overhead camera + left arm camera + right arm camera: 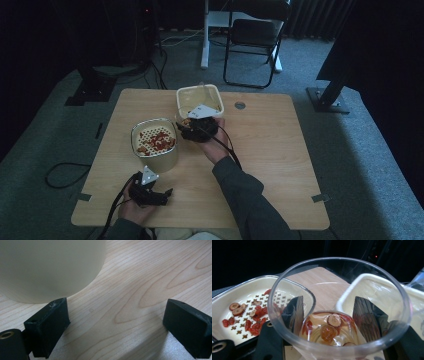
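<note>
The right gripper [192,125] is held over the middle of the wooden surface [270,165], between two cream containers. Its fingers [292,312] pinch a clear glass [337,312] from both sides: in the right gripper view the two black fingers show through the glass wall, one pressed to each flank, set about half apart to span the glass. The glass is tilted toward the camera, so its round rim faces the lens. Dried fruit [329,331] sits in its bottom, with brownish round pieces and some red bits.

Just to the left of the glass in the high view stands a cream container with a perforated insert [155,142], on which red and brown dried fruit [249,320] is scattered. Just behind the glass lies a second cream tub [200,100] with a pale inside.

The left gripper [162,192] rests low near the front edge of the surface, just in front of the container with the insert. Its fingers [47,327] are spread wide with bare wood between them, holding nothing. In the left gripper view the rounded cream wall of that container [50,267] rises close above the left finger; whether the fingertip touches it cannot be told.
</note>
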The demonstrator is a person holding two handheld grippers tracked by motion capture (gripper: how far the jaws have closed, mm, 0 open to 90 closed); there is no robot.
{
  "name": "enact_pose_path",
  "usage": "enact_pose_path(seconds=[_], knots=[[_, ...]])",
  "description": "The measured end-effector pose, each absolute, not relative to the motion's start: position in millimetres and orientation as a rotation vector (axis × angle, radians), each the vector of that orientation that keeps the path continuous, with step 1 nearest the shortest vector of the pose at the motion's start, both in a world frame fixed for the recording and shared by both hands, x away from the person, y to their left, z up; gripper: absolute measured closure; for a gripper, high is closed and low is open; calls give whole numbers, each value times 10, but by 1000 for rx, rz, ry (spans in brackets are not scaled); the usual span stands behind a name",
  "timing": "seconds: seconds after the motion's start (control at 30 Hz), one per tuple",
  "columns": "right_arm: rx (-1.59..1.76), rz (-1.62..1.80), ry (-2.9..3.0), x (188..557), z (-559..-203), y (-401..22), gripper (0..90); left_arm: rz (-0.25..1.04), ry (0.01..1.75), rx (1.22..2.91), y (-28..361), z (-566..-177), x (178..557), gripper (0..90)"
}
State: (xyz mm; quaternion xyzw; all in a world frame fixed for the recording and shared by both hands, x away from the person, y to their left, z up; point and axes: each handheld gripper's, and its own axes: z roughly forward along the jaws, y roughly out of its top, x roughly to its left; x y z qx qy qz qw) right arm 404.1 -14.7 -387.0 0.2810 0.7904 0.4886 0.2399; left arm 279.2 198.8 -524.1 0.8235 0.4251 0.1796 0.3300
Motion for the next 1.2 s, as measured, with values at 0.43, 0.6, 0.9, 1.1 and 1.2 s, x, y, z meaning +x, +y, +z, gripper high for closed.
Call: enact_pose_path(seconds=[0.43,0.6,0.9,1.1,1.2], knots=[[694,1215,2193,4128,-3725,124,416,467,1112,2153,1987,-5242,2791,69],[644,1133,2197,4164,-3690,200,412,469,1111,2154,1988,-5241,2791,69],[529,999,2186,4137,-3681,319,425,469,1111,2154,1988,-5241,2790,69],[446,894,2168,4118,-3658,398,436,467,1112,2155,1988,-5241,2790,69],[414,859,2162,4113,-3649,421,436,469,1112,2155,1988,-5241,2790,69]])
